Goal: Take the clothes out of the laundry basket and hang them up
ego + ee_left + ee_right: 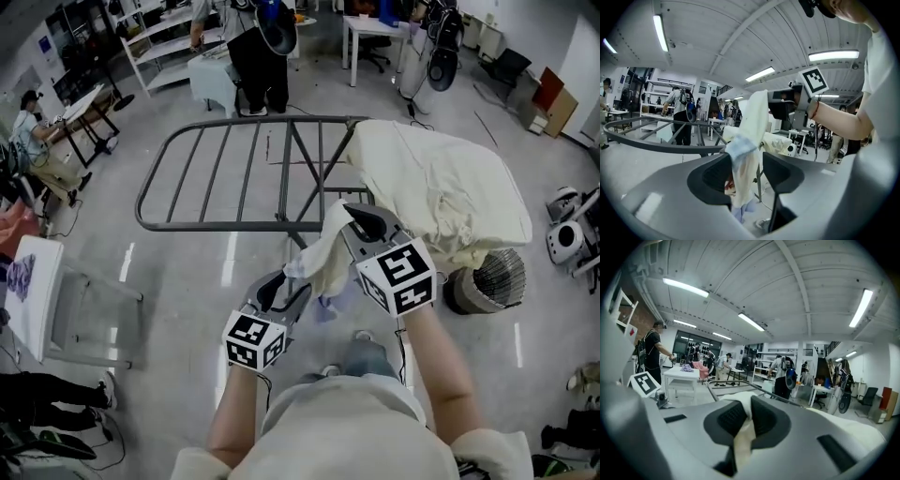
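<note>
The left claw (747, 171) stands with its jaws apart, and a cream cloth (752, 126) hangs between them, lying against the left jaw. The right claw (771, 99), up right, pinches the cloth's top. A grey rack (651, 143) runs far left.

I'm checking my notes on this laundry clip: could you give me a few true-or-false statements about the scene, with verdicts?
1. The right hand-held gripper is shut on a cream cloth. True.
2. The left hand-held gripper clamps that cloth tightly. False: its jaws stand apart, and the cloth only hangs between them.
3. The drying rack is completely bare. False: a cream garment is draped over its right side.
4. A wire basket stands near the rack's covered end. True.
</note>
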`<state>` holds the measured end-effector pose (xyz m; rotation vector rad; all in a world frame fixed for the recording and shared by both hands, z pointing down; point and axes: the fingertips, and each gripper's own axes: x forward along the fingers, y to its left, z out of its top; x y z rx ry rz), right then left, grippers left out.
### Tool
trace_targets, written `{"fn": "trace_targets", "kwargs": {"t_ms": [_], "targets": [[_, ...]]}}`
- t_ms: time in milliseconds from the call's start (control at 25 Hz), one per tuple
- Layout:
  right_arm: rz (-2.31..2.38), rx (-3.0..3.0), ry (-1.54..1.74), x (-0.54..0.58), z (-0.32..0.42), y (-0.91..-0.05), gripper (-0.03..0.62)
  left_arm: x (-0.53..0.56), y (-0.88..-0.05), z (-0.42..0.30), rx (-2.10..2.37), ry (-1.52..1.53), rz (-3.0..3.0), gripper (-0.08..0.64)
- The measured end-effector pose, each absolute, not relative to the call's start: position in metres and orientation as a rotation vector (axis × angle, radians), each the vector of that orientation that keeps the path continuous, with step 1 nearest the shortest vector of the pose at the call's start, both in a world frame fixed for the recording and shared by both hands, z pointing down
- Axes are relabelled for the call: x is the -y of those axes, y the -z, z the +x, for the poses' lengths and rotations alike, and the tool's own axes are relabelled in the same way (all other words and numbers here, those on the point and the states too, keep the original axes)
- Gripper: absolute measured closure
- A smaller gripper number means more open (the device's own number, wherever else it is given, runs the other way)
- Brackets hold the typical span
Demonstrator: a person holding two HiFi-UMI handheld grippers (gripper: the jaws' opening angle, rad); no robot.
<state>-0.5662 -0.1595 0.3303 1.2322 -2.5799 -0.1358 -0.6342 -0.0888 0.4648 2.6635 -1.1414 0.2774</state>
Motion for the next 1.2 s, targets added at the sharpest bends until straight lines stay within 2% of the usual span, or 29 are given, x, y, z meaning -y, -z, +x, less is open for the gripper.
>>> {"fn": "trace_targets", "kwargs": {"t_ms": [400,560,680,840,1000,1200], "targets": [[1.14,2.701,0.304,0.196,-0.626,-0.265,0.574,0.094,-0.509,-0.681,1.226,-0.368,2.541,0.344],[1.094,2.748,0.35,0.216,-0.661,-0.246,0.574,0.104,-0.537,-0.671,1.104,-0.415,2.496,0.332],[1.063,2.77,0.4,0.235,-0.688,-0.232,0.572,0.115,-0.572,-0.663,1.03,-0.559,2.47,0.308],[1.056,2.79,0.457,0.266,-0.716,-0.213,0.572,0.149,-0.614,-0.707,1.15,-0.728,2.382,0.308],[1.08,2.797,0.477,0.304,-0.731,-0.202,0.574,0.181,-0.636,-0.762,1.217,-0.734,2.266,0.308],[1.154,2.789,0.473,0.356,-0.742,-0.186,0.572,0.203,-0.657,-0.792,1.181,-0.816,2.236,0.314]]}}
